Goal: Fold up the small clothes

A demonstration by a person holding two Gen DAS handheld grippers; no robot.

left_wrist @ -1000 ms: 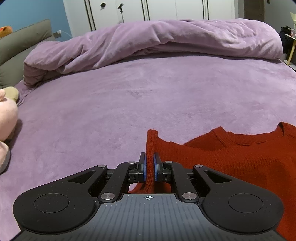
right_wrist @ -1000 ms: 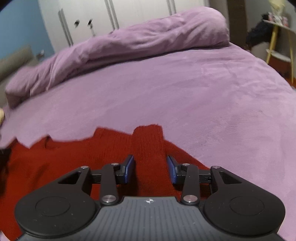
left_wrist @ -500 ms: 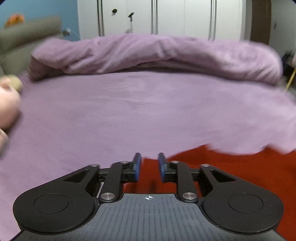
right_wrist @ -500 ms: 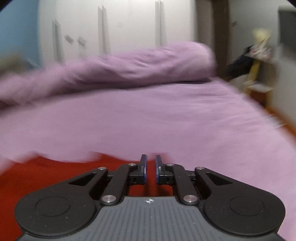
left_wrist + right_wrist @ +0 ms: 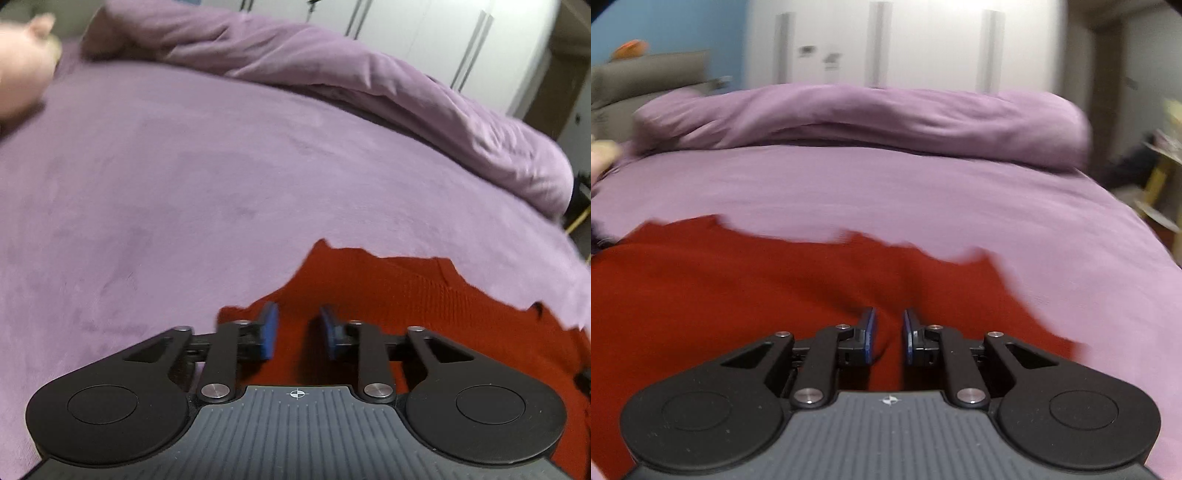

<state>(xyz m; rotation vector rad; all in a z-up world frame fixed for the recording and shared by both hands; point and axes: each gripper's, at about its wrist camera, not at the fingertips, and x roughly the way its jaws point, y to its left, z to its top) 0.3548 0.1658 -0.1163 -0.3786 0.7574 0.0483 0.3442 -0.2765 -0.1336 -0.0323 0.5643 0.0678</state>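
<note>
A red knit sweater [image 5: 406,295] lies flat on the purple bed [image 5: 221,184]. My left gripper [image 5: 297,328] is open, its blue pads apart above the sweater's left part, holding nothing. In the right wrist view the sweater [image 5: 738,288] spreads across the lower left. My right gripper [image 5: 888,332] is open by a narrow gap above the sweater's right part, with red fabric showing between the pads; I cannot tell whether they touch it.
A bunched purple duvet [image 5: 332,74] lies along the far side of the bed, also in the right wrist view [image 5: 868,114]. A pink plush toy [image 5: 22,66] sits at the far left. White wardrobe doors [image 5: 886,44] stand behind. A yellow stand [image 5: 1160,177] is off the right edge.
My left gripper let go of the sweater's sleeve and opened wider. My right gripper closed nearly shut, then opened slightly. Both views swung and the sweater now lies flatter.
</note>
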